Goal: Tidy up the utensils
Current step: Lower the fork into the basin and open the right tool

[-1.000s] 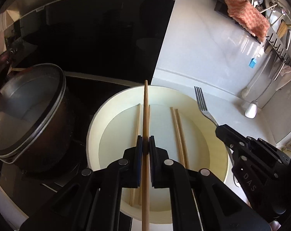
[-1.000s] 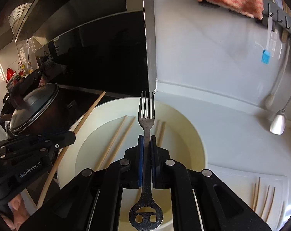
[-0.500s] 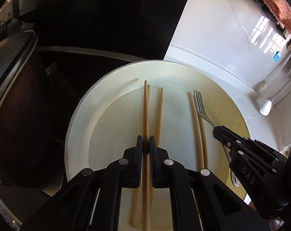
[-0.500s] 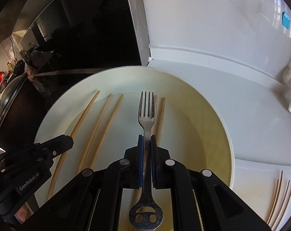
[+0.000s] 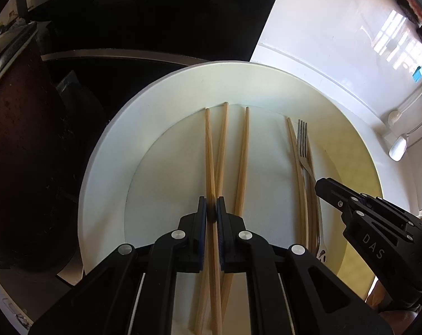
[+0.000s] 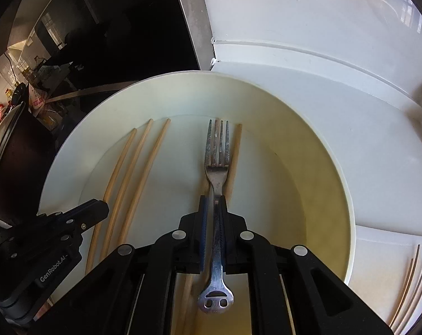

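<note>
left tongs (image 5: 211, 209): clenched on chopstick (image 5: 209, 150) | right tongs (image 6: 214, 205): clenched on fork (image 6: 217, 150) | both long axes point toward plate (image 6: 308, 117) far rim, low over it

Plate (image 5: 105, 184) cream-white, yellower toward one side. Chopsticks (image 5: 209, 153) pale tan wood; fork (image 6: 217, 164) dull silver, mottled — gripper fingers (image 6: 202, 223) black with blue pads. Pot (image 5: 24, 145) dark brown, speckled.
</note>
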### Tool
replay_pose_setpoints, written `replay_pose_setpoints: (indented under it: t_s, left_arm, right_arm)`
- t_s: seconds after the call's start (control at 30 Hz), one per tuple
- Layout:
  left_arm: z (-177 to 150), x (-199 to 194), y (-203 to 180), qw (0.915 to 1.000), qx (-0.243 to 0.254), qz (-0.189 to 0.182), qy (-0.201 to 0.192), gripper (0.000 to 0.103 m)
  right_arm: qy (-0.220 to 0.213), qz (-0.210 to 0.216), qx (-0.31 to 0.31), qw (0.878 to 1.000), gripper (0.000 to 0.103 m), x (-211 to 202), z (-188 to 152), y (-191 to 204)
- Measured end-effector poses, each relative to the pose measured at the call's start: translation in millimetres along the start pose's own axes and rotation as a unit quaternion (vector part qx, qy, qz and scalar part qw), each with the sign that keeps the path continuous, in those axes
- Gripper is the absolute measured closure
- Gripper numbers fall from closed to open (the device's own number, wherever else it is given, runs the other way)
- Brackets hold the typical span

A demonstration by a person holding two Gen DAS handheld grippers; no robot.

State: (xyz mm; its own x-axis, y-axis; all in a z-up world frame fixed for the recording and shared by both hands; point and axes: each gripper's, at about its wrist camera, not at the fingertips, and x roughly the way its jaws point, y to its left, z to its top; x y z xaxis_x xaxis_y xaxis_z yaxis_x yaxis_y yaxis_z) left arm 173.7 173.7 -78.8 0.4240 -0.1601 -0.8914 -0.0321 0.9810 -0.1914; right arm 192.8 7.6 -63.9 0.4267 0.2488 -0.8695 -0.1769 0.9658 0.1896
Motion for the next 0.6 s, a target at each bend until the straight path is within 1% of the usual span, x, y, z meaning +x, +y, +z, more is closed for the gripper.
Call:
replay_pose_setpoints:
  t_s: [0.03, 0.07, 0.1, 0.13, 0.17, 0.3, 0.33, 0.37, 0.4, 0.43, 0.47, 0.5, 0.6]
  left_arm:
    - [0, 1, 0, 1.0, -0.001, 0.001, 0.0, 0.094]
    - [-1, 1, 0, 1.0, -0.001, 0.002, 0.002, 0.092]
    - [-2, 2, 0, 1.0, -0.001, 0.002, 0.003, 0.089]
    - [-3, 2, 0, 1.0, -0.002, 0.003, 0.004, 0.082]
    - [-3, 1, 0, 1.0, -0.002, 0.006, 0.004, 0.074]
    - [-6, -3, -1, 1.0, 0.003, 0.009, 0.001, 0.071]
    - [-7, -5, -2, 1.0, 0.005, 0.007, 0.001, 0.067]
    - [-7, -7, -3, 1.0, 0.009, 0.001, 0.0, 0.059]
    - [-8, -10, -5, 0.9999, 0.013, -0.001, -0.003, 0.055]
    - [-9, -15, -6, 0.9998, 0.016, 0.009, -0.01, 0.036]
    - [-11, -20, -7, 0.9995, 0.018, 0.016, -0.022, 0.027]
    - [-12, -26, -8, 0.9991, 0.02, 0.015, -0.034, 0.027]
    - [-14, -35, -5, 0.9987, 0.027, 0.017, -0.039, 0.027]
  right_arm:
    - [0.0, -0.002, -0.002, 1.0, 0.095, 0, 0, 0]
    - [0.0, -0.002, -0.003, 1.0, 0.094, -1, 0, 0]
    - [-0.001, -0.003, -0.003, 1.0, 0.088, -2, 0, 0]
    - [-0.002, -0.004, -0.003, 1.0, 0.079, -2, 0, 0]
    - [-0.006, -0.005, -0.004, 1.0, 0.077, -5, -1, -1]
    - [-0.02, -0.01, -0.009, 1.0, 0.076, -16, -2, -3]
    - [-0.022, -0.009, -0.008, 1.0, 0.074, -19, -3, -4]
    - [-0.025, -0.008, -0.007, 1.0, 0.071, -21, -5, -5]
    - [-0.028, -0.007, -0.006, 1.0, 0.068, -24, -6, -7]
    - [-0.032, -0.007, -0.006, 0.999, 0.068, -28, -8, -8]
    - [-0.035, -0.007, -0.006, 0.999, 0.068, -31, -9, -8]
    - [-0.039, -0.007, -0.006, 0.999, 0.068, -35, -11, -9]
    - [-0.054, -0.006, -0.005, 0.998, 0.066, -47, -16, -10]
